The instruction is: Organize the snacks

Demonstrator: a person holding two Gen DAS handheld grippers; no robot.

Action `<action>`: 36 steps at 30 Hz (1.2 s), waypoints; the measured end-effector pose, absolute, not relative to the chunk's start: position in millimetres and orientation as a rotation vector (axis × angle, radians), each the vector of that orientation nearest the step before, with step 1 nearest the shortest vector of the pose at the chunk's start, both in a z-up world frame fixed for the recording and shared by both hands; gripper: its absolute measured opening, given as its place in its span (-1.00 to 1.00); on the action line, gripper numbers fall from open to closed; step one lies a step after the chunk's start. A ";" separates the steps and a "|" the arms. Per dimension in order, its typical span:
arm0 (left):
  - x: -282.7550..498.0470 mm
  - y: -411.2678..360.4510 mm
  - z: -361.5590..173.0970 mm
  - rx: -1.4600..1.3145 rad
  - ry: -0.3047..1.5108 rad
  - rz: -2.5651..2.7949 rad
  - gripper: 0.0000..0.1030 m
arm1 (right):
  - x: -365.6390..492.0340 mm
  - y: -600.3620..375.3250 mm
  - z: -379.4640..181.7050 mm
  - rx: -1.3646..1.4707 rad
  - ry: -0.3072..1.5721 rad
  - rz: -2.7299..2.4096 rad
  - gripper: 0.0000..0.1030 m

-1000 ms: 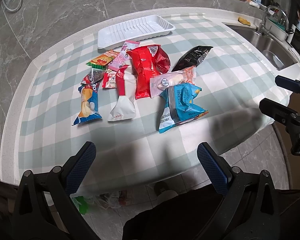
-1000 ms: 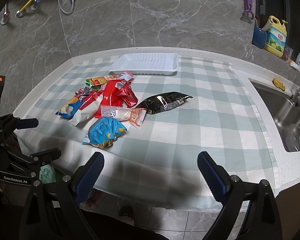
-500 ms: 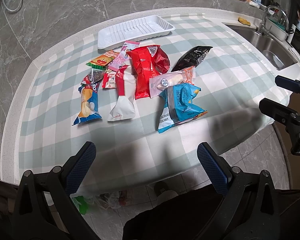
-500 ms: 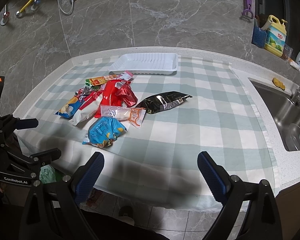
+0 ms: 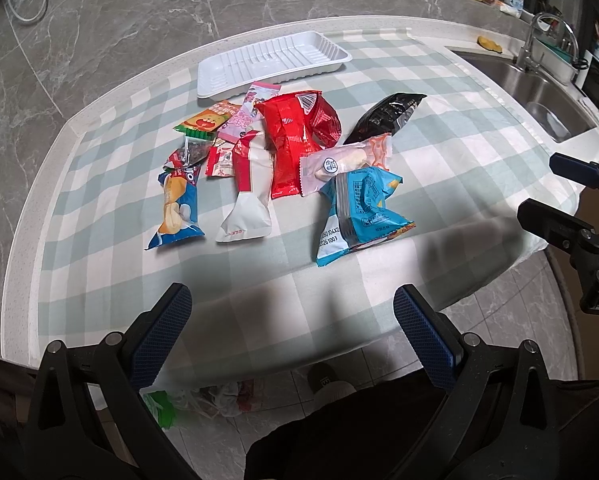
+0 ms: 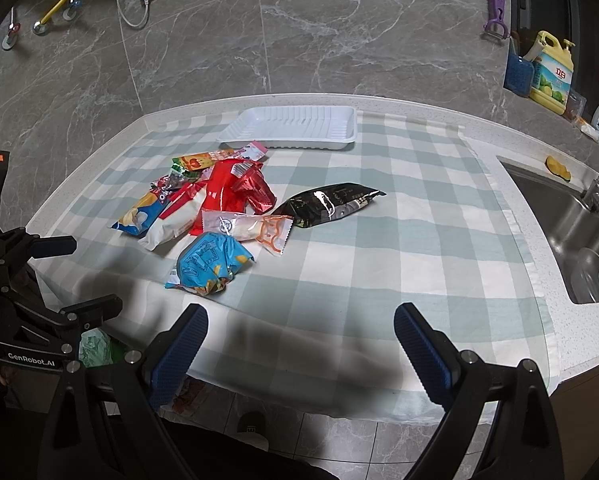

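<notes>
A green-checked tablecloth (image 5: pixel 259 280) covers a counter against a grey marble wall. Both the left gripper (image 5: pixel 291 312) and right gripper (image 6: pixel 299 332) hover wide apart, empty, at its near edge. Snack packets overlap mid-cloth, some half hidden: blue packet (image 6: pixel 209 264) nearest, black packet (image 6: pixel 331 202) apart. Behind lies a white tray (image 6: pixel 291 128).

Snack packets (image 5: pixel 291 160) heaped near white tray (image 5: pixel 273 62); left tongs (image 5: pixel 291 312) wide apart, apparently empty.
</notes>
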State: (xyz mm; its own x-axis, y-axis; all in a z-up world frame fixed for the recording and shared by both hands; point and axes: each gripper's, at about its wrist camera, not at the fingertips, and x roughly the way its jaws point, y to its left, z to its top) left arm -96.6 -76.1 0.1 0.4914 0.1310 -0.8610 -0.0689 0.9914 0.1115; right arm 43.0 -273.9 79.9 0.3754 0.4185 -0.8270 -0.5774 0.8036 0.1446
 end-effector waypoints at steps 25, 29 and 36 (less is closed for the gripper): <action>-94.2 -67.3 -2.1 0.036 1.063 0.136 0.99 | 46.0 -277.4 77.6 -0.082 1.070 0.681 0.87; -94.3 -57.7 -4.9 -0.001 1.072 0.157 0.99 | 46.6 -275.9 74.2 -0.110 1.079 0.674 0.87; -91.1 -31.0 -12.6 -0.036 1.079 0.230 0.99 | 46.9 -263.7 65.3 -0.115 1.099 0.717 0.87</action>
